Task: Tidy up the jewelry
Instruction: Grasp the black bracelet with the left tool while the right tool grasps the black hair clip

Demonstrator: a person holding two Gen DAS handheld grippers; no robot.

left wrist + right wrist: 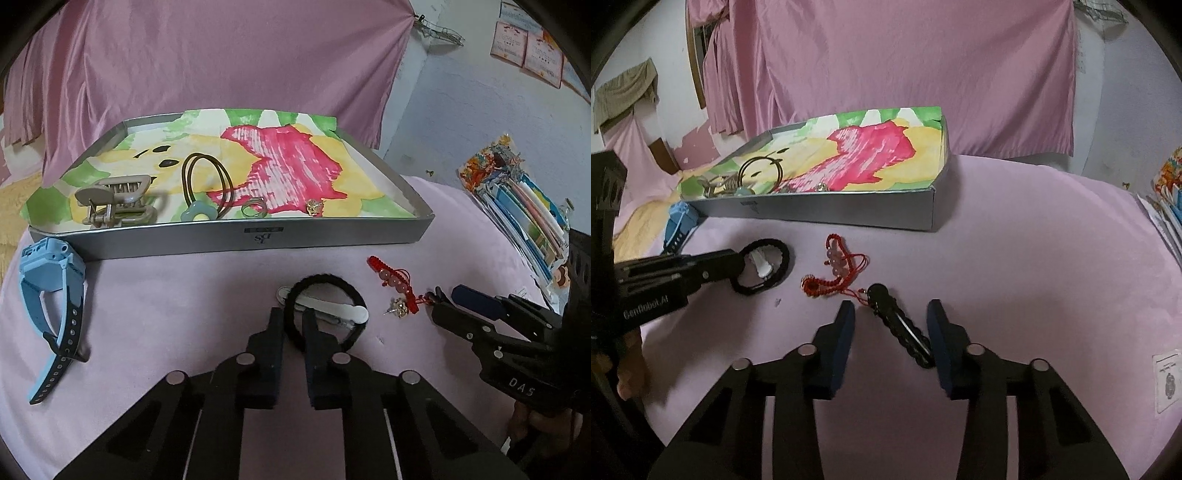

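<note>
- Left gripper: jaws narrowed on the near rim of the black hair tie, one finger outside the ring, one inside. Rim sits in the gap; real clamping contact can't be confirmed.
- White hair clip lies across the inside of that tie, on the pink tablecloth.
- Right gripper: jaws wide apart, gripping nothing. Black barrette lies diagonally between the fingers, its near end touching or just beside the right finger.
- Red cord bracelet with pink beads is just beyond the barrette's far end, on the cloth between the two grippers.
- Small gold stud lies at the bracelet's tail.
- Blue watch at far left on the cloth, just beside the tray's near-left corner, strap unbuckled.
- Grey tray beyond, lined with a flower-print sheet. Along its near edge, left to right: beige claw clip, brown hair elastic with a blue flower, ring, gold stud.
- Stack of papers right of the tray.
- Pink curtain behind everything.
</note>
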